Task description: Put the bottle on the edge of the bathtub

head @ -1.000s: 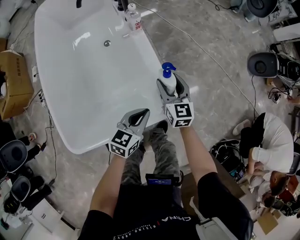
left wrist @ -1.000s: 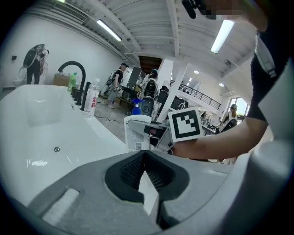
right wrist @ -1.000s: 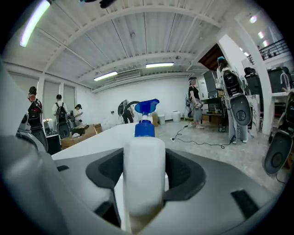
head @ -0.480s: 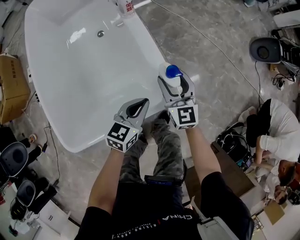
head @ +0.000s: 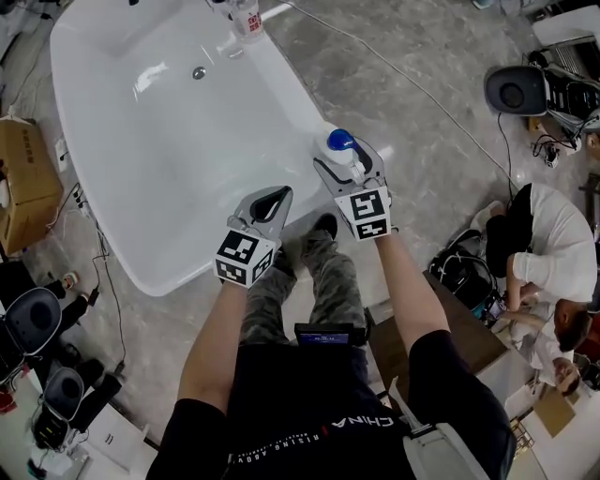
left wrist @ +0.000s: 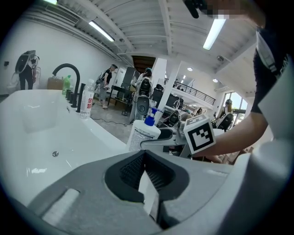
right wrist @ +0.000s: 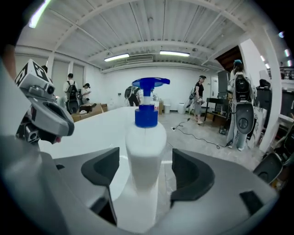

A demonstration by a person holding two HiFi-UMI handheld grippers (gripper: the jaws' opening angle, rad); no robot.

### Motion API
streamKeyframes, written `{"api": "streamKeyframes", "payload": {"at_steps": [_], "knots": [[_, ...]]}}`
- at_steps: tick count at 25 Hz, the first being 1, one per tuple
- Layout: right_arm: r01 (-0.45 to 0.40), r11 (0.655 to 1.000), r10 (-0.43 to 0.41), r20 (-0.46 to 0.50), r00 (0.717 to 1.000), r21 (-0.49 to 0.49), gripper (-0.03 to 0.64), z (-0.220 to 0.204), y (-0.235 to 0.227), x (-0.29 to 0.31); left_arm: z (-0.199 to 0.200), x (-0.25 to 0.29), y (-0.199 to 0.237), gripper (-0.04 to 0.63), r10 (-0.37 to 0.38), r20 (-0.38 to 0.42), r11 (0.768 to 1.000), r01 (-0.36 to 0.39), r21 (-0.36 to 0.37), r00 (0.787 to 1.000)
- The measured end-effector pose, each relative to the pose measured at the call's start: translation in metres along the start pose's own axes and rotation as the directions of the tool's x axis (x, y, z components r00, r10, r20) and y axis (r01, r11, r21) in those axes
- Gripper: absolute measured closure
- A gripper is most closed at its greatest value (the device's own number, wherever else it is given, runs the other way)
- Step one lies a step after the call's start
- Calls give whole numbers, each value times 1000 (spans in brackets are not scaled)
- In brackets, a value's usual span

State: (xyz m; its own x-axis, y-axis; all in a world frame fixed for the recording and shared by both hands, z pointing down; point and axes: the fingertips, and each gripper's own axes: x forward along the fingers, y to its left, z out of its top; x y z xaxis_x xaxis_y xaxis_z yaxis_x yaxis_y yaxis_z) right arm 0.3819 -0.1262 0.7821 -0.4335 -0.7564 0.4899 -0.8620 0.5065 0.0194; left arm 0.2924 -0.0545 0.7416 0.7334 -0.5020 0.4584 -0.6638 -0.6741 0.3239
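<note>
White bottle [right wrist: 146, 147] stands upright on the bathtub [head: 300, 98] edge between the jaws of my right gripper [head: 348, 167], which have just spread clear of it; my left gripper [head: 273, 199] is pressed together

White bathtub [head: 292, 86] sits on grey marbled floor [head: 403, 84]; pump bottle [head: 339, 150] stands upright on its right rim at frame centre, clear red-labelled bottle [head: 247, 17] on the rim at top edge, cardboard box [head: 23, 178] on floor at left.

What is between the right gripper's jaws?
The pump bottle. The right gripper has just been opening and stands clear of it, as the right gripper view shows.
</note>
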Motion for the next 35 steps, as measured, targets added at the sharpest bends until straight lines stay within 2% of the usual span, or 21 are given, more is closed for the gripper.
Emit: {"api": "streamKeyframes", "payload": {"at_steps": [4, 9, 10, 14, 16, 20, 22, 24, 27, 31, 35], "knots": [[36, 997, -29, -105, 994, 67, 253, -14, -9, -21, 3, -17, 0, 586, 12, -29, 1000, -12, 1, 1000], [77, 981, -31, -249, 968, 179, 256, -15, -8, -73, -3, -37, -4, 586, 21, -108, 1000, -23, -18, 994], [72, 978, -16, -273, 962, 198, 281, -11, -5, -82, -1, -40, -4, 586, 19, -117, 1000, -21, -21, 993], [64, 970, 12, -306, 952, 235, 516, 20, 22, -118, 13, -61, -13, 586, -16, -119, 1000, 14, -18, 993], [62, 974, 10, -312, 950, 220, 603, 35, 38, -133, 20, -75, -23, 586, -39, -111, 999, 38, -6, 993], [12, 982, 46, -301, 952, 190, 606, 63, 70, -154, 27, -100, -39, 586, -88, -94, 996, 90, 23, 992], [0, 991, 39, -290, 956, 134, 607, 79, 78, -161, 34, -105, -45, 586, -113, -88, 991, 119, 65, 990], [13, 997, 8, -285, 958, 72, 607, 90, 86, -170, 39, -111, -53, 586, -139, -84, 985, 147, 95, 987], [48, 998, -37, -272, 962, 34, 607, 100, 96, -181, 44, -121, -64, 586, -187, -76, 976, 195, 102, 979], [80, 997, -73, -252, 965, 19, 607, 104, 102, -195, 51, -133, -79, 586, -288, -91, 945, 298, 132, 953], [92, 996, -85, -238, 968, 20, 607, 109, 106, -206, 55, -150, -79, 586, -307, -83, 931, 317, 179, 948]]}}
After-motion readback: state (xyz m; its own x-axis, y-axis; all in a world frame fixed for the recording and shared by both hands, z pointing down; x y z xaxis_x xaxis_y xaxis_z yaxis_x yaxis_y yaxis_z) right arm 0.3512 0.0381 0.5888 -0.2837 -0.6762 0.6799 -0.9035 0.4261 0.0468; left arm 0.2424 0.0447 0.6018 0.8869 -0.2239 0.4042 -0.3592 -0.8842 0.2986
